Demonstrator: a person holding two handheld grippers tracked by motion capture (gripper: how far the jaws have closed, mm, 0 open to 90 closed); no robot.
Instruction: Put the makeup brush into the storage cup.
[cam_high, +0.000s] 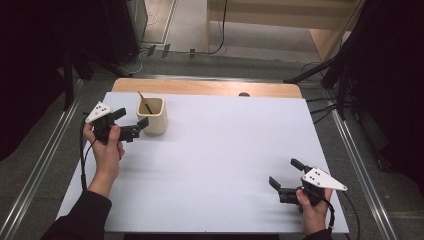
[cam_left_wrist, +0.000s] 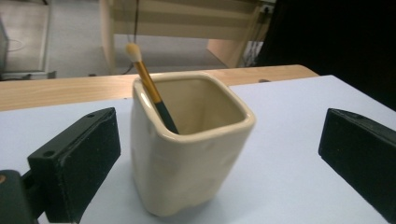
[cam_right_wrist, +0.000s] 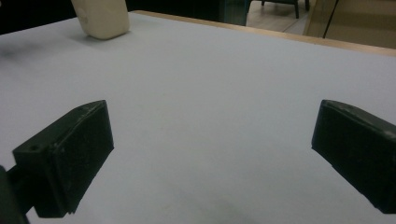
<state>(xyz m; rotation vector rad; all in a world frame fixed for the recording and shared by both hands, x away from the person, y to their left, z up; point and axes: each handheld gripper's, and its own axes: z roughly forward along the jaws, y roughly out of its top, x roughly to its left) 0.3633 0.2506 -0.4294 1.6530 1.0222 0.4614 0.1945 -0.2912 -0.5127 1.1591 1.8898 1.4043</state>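
The cream ceramic cup (cam_left_wrist: 189, 149) stands upright on the white sheet (cam_high: 220, 165), a paintbrush (cam_left_wrist: 150, 88) leaning inside. The left gripper (cam_high: 134, 121) sits just beside the cup, jaws spread wide either side. Well away from the cup, the right gripper (cam_high: 285, 175) hovers with jaws apart, gripping nothing.

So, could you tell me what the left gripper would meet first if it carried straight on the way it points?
The left gripper would meet the cream cup holding the brush; the cup stands centred ahead of its open jaws, apparently close.
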